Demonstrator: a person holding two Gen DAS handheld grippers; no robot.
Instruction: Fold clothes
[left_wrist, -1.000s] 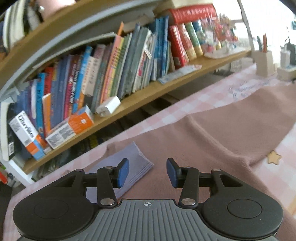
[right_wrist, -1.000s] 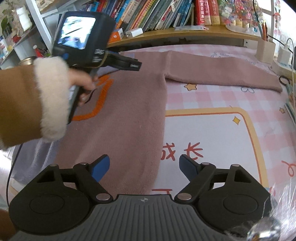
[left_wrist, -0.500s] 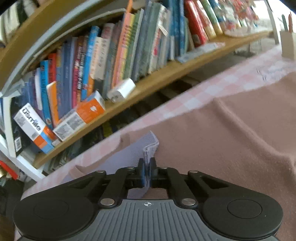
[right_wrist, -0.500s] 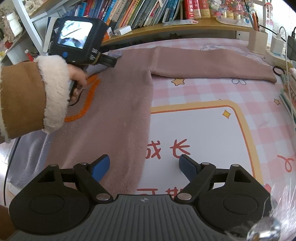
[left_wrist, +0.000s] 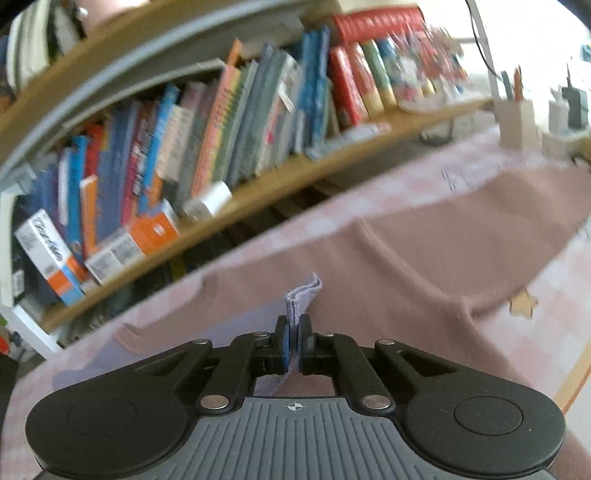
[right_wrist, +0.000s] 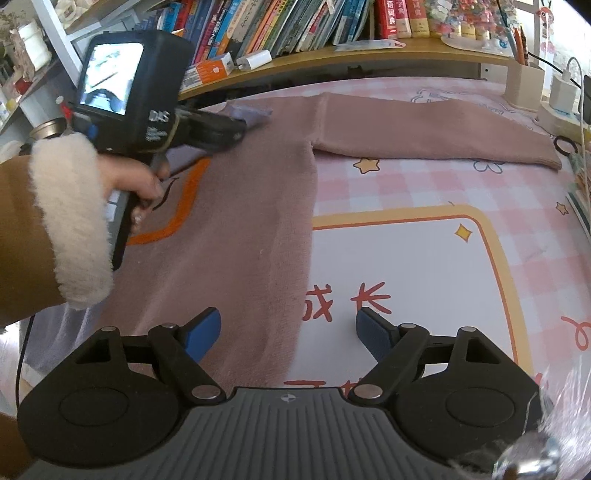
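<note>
Left wrist view was blurry: the left gripper (left_wrist: 291, 345) had its jaws pinched shut on the purple collar (left_wrist: 301, 295) of the brown sweater (left_wrist: 424, 258), which lay flat on the pink tabletop (right_wrist: 406, 192). Right gripper (right_wrist: 288, 332) hung open over the sweater's edge. Books (left_wrist: 221, 129) behind looked smeared.

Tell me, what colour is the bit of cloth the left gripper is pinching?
Pale lilac cloth edge, clearest in the left wrist view.
</note>
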